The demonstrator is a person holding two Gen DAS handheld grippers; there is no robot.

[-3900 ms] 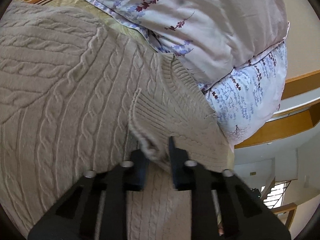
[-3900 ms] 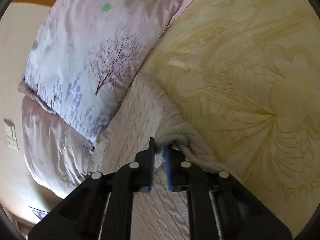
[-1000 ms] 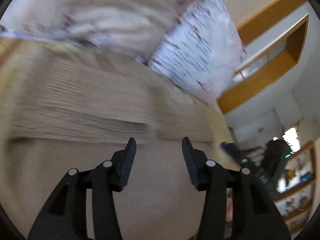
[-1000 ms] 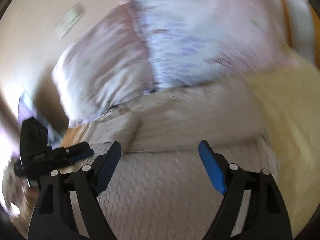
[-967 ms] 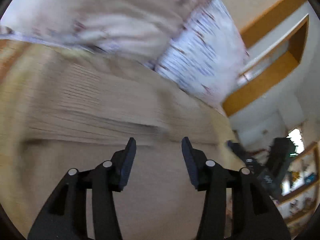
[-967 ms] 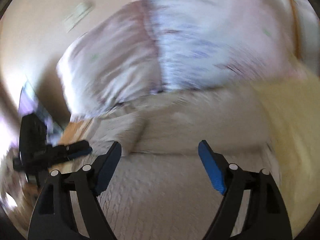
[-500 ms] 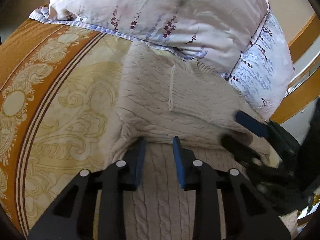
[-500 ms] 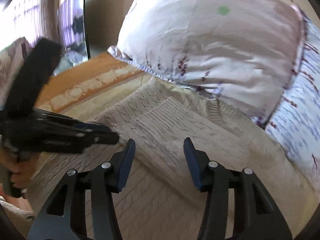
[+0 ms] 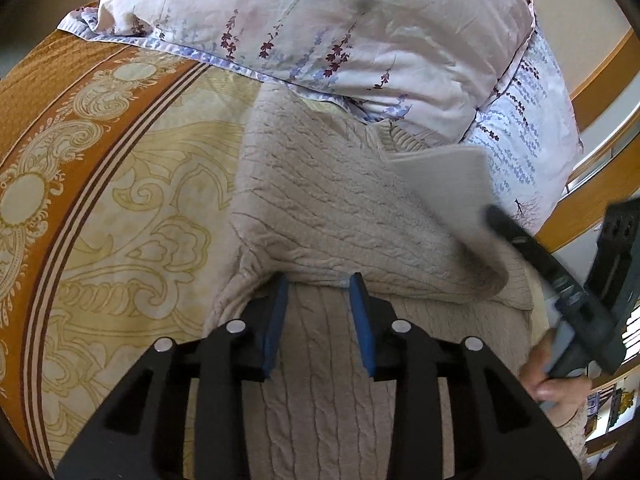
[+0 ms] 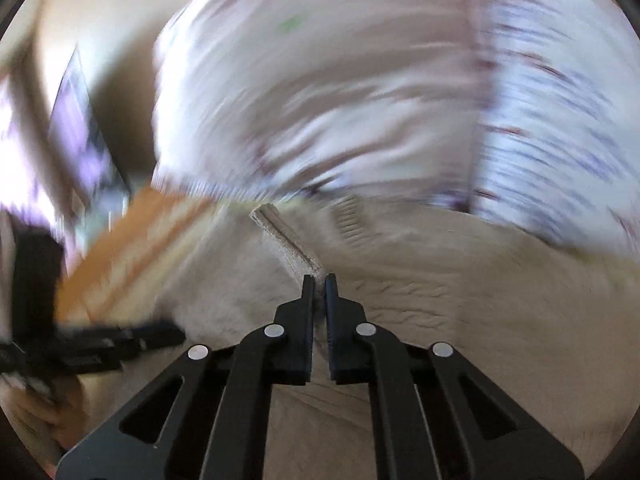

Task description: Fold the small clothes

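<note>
Across the patterned bedspread [image 9: 120,200], below the pillows [image 9: 320,32], a knitted sweater [image 9: 320,200] is spread, its sleeve edge [image 10: 288,240] clenched by the right gripper [image 10: 319,280] for folding, while the left gripper [image 9: 316,284] is held released at the fold.

Cable-knit wool sweater [image 9: 340,208], smooth cotton pillow [image 9: 340,28]

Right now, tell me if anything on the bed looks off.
Mostly tidy, but the sweater has one corner lifted askew by the right gripper, and its top edge is tucked under the pillow.
</note>
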